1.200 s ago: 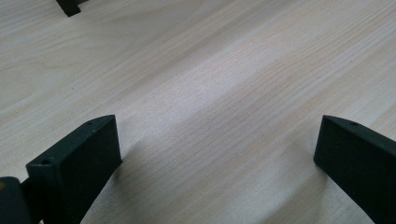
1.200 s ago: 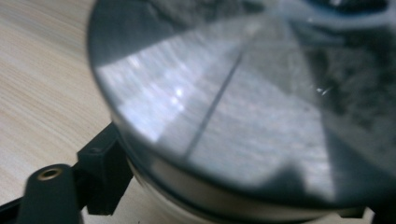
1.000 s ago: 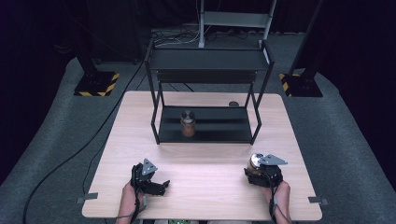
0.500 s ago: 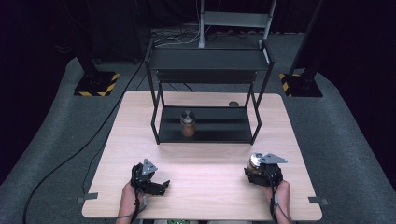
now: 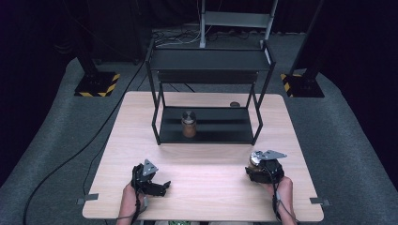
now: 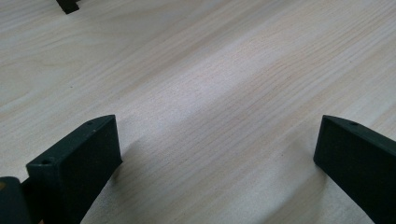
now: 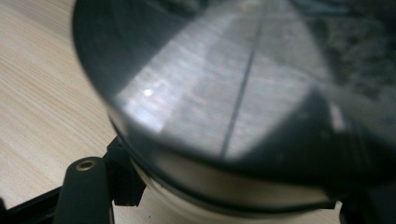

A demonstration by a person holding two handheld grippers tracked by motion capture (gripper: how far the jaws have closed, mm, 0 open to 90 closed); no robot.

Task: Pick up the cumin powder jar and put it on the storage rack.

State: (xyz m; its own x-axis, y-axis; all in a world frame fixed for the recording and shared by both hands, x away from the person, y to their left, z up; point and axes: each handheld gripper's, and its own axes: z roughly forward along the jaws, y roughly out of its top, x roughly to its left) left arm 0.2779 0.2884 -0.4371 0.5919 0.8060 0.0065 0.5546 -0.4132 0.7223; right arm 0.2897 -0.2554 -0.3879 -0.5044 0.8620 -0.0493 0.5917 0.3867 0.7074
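The right tongs (image 5: pixel 257 169) are pinching a jar (image 5: pixel 254 161) at the near right of the table (image 5: pixel 206 140), just in front of the person's right hand. From above, a brownish jar body peeks out past the black gripper housing and its grey plate. In the right gripper view the jar's shiny metal lid (image 7: pixel 233 88) looms huge and close, with a pale rim below it and the black jaws hugging the jar from both sides. The jar stands upright in the grip, its long axis pointing up.

The left tongs (image 5: pixel 157 186) sit low at the near left, jaws spread wide with nothing but bare wood between them, as the left gripper view shows. They are well apart from the jar, so the right hand is plainly the one doing the work.

What the coming move turns on, I would say, is where the jar lies from the black rack (image 5: pixel 209 96) at the far middle of the table. The rack is ahead of the right tongs and off to their left. A second, similar jar (image 5: pixel 188 123) already stands on its lower shelf, left of centre, leaving the shelf's right half bare. To reach that space the held jar would travel forward and leftward, staying upright and low enough to pass under the upper shelf.
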